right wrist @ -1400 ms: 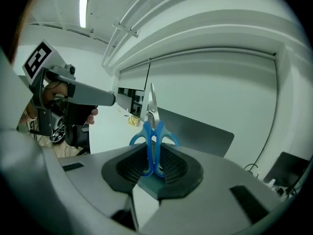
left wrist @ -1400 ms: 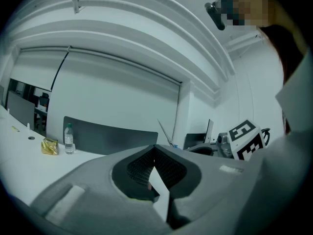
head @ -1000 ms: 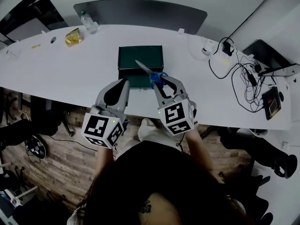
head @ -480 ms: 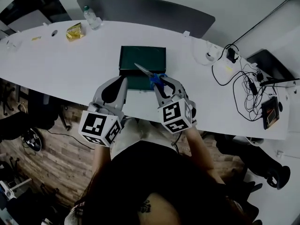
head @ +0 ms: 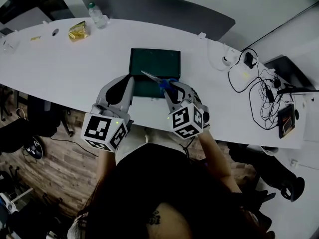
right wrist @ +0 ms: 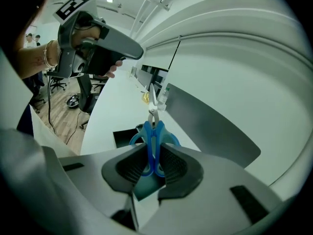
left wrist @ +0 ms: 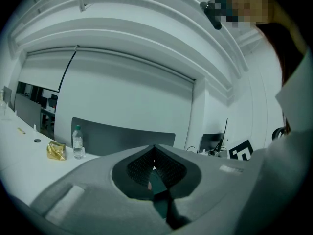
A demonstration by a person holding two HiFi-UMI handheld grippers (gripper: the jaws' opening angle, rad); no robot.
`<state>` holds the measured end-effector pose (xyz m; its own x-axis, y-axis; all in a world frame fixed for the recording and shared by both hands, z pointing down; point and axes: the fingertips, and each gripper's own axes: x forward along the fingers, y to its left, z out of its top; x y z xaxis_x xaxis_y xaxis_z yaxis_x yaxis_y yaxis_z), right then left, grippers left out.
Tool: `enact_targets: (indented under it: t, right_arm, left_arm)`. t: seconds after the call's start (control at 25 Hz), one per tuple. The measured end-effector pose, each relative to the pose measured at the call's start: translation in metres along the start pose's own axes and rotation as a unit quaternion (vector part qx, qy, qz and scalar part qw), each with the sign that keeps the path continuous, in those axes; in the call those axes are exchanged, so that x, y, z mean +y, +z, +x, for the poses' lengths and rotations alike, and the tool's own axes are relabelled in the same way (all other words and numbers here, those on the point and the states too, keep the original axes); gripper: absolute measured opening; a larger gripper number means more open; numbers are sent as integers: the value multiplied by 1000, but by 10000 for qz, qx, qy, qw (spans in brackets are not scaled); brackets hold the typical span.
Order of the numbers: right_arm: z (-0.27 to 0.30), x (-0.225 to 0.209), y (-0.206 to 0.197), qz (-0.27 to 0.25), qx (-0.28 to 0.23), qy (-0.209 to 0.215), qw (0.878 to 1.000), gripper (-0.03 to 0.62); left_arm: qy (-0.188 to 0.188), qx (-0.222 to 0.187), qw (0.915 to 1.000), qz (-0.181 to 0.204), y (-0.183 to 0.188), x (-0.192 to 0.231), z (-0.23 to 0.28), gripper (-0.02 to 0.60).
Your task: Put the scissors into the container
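Note:
The scissors (head: 160, 81) have blue handles and steel blades that point up and to the left over the container (head: 155, 63), a dark green open box on the white table (head: 60, 68). My right gripper (head: 170, 87) is shut on the blue handles, over the box's near right corner. In the right gripper view the scissors (right wrist: 152, 136) stand upright between the pads, blades away from me, with the container (right wrist: 126, 137) below them. My left gripper (head: 130, 79) hovers at the box's near left corner. Its jaws (left wrist: 154, 149) meet at the tips with nothing between them.
A water bottle (head: 96, 15) and a gold packet (head: 79, 31) lie at the table's far left. Tangled cables (head: 259, 86) and a small device (head: 287, 119) cover the right end. A dark grey panel (head: 159, 8) runs behind the table. The near table edge lies just under both grippers.
The view has shifted slightly. Both grippers stay near the container's front edge, and the right one still holds the scissors in the same way.

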<state>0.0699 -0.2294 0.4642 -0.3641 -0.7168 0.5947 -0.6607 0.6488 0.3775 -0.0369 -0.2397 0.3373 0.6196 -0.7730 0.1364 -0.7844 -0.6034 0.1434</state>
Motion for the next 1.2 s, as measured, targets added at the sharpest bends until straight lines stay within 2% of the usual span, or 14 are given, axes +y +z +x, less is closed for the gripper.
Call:
enact_targets:
  t: [0.6, 1.2]
  right_arm:
    - [47, 12, -32, -565, 609, 417, 9957, 87]
    - [88, 32, -58, -1008, 1138, 939, 9839, 87]
  left_arm:
    - [-101, 170, 9998, -99, -11, 29, 20, 11]
    - [87, 327, 9991, -250, -21, 57, 19, 10]
